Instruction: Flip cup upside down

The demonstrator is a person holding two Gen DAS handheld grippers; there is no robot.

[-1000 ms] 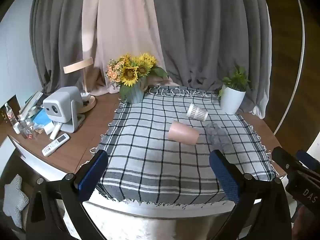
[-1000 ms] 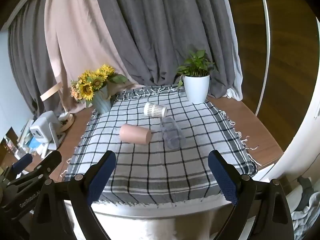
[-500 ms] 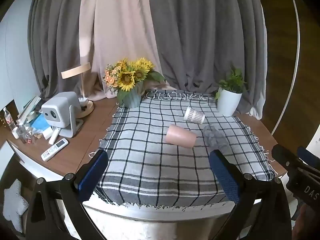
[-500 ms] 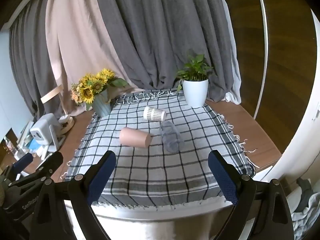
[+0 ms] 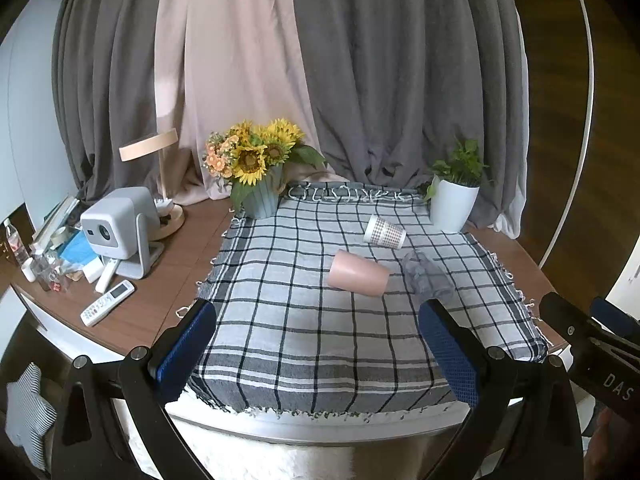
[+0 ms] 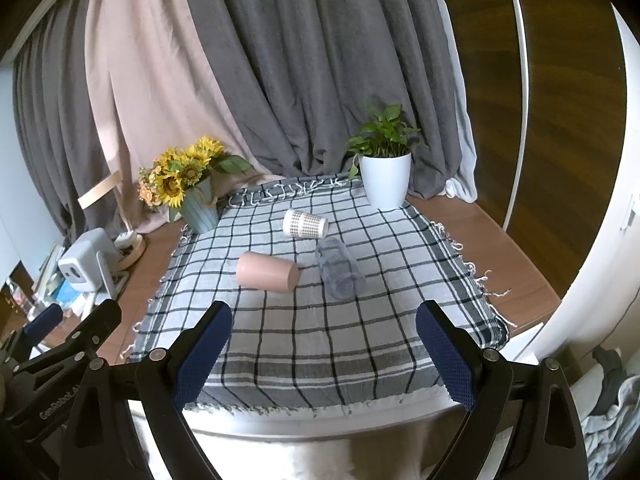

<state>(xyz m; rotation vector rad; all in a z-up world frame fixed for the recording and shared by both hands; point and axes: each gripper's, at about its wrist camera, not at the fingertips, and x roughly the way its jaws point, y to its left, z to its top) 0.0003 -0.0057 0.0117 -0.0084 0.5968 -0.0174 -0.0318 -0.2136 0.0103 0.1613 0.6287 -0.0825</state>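
Three cups lie on their sides on a checked cloth (image 5: pixel 280 320) (image 6: pixel 380 320): a pink cup (image 5: pixel 357 273) (image 6: pixel 267 271) in the middle, a white patterned paper cup (image 5: pixel 384 232) (image 6: pixel 305 223) behind it, and a clear plastic cup (image 5: pixel 428 276) (image 6: pixel 340 273) to the right. My left gripper (image 5: pixel 318 350) is open and empty, above the table's near edge. My right gripper (image 6: pixel 322 350) is open and empty, also at the near edge, well short of the cups.
A sunflower vase (image 5: pixel 260 196) (image 6: pixel 198 208) stands at the cloth's back left and a white potted plant (image 5: pixel 454 204) (image 6: pixel 385 180) at the back right. A projector (image 5: pixel 116 228), lamp (image 5: pixel 160 184), remote (image 5: pixel 107 308) and clutter sit on the left of the wooden table.
Both views have tilted and pulled back slightly, so the table sits lower in the frames. The cups have not moved and both grippers stay open.
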